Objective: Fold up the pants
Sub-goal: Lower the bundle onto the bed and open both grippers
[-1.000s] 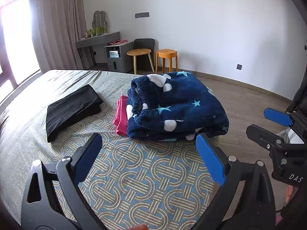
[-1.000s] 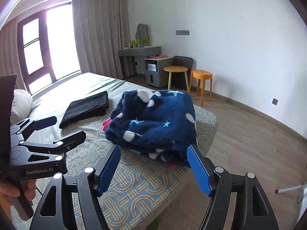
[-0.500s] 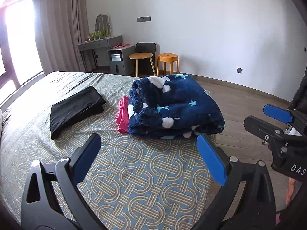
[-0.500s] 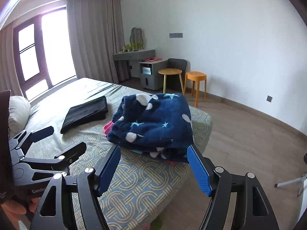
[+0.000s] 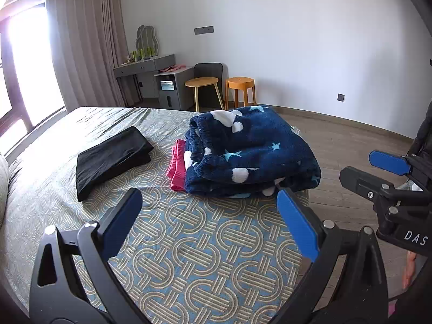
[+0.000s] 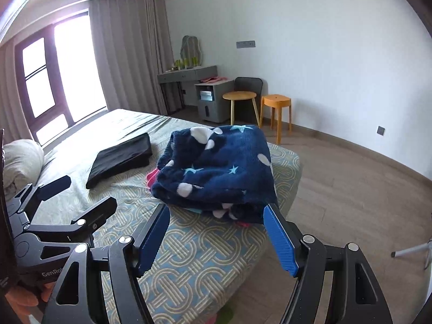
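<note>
Folded navy fleece pants with stars and white dots lie near the foot corner of the bed, on top of a folded pink garment. They also show in the right wrist view. My left gripper is open and empty, held back above the bed short of the pile. My right gripper is open and empty, also short of the pile. Each gripper shows at the edge of the other's view.
A folded black garment lies left of the pile. A pillow sits at the left. Beyond the bed stand a grey desk, a round side table, an orange stool and a chair. Wooden floor lies to the right.
Both grippers have drawn back and up from the pile, so the pants look smaller and farther. Both stay open and empty.
</note>
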The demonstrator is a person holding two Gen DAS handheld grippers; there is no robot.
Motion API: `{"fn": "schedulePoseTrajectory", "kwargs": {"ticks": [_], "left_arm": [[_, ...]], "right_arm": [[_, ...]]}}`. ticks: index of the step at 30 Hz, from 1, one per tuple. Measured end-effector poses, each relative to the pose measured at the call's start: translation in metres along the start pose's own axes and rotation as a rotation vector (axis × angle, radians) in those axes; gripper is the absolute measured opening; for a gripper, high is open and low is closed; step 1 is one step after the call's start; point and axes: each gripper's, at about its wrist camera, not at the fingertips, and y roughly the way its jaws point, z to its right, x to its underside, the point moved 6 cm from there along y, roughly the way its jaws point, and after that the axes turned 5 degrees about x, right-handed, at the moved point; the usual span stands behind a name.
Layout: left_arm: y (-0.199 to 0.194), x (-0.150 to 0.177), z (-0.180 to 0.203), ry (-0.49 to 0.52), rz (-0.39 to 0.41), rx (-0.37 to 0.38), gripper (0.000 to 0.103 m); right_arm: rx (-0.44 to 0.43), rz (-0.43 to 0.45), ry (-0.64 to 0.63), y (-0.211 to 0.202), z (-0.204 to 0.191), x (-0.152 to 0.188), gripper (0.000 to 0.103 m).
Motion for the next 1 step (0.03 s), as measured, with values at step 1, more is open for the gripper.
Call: {"fn": "schedulePoseTrajectory", "kwargs": {"ticks": [1], "left_arm": [[0.0002,0.0003,0.0003,-0.001,-0.003,0.001,0.1]], "right_arm": [[0.001,0.0,-0.001,0.0004,-0.0002,-0.0001,0.074]]}}
